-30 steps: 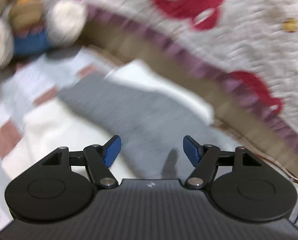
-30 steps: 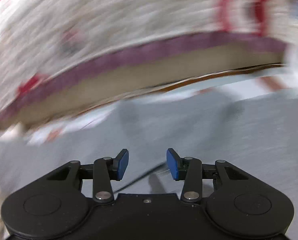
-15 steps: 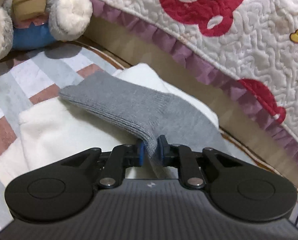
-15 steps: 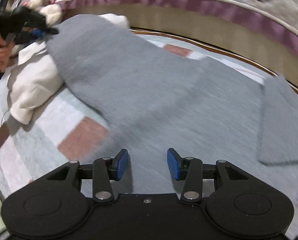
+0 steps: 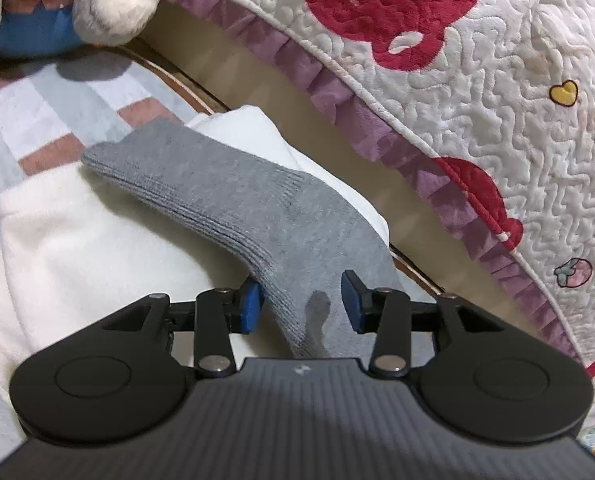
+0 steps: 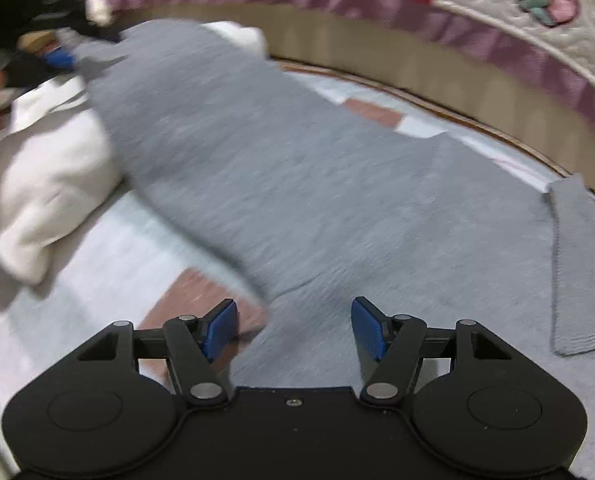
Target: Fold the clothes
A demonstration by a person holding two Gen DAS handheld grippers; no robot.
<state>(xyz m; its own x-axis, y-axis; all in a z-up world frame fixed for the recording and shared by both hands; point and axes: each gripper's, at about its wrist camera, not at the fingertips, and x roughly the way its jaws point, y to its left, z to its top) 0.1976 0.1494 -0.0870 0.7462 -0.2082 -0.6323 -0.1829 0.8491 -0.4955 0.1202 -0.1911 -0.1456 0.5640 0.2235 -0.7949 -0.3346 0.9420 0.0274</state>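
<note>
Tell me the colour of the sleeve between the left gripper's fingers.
Plain grey knit sleeve, clearest in the left wrist view.

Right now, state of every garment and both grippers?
grey sweater: spread flat, unfolded; sleeve draped over the white garment.
white garment: folded, under the sleeve.
left gripper: jaws opening, sleeve between them, right pad clear of it.
right gripper: jaws opening, over the sweater's edge, nothing gripped.
</note>
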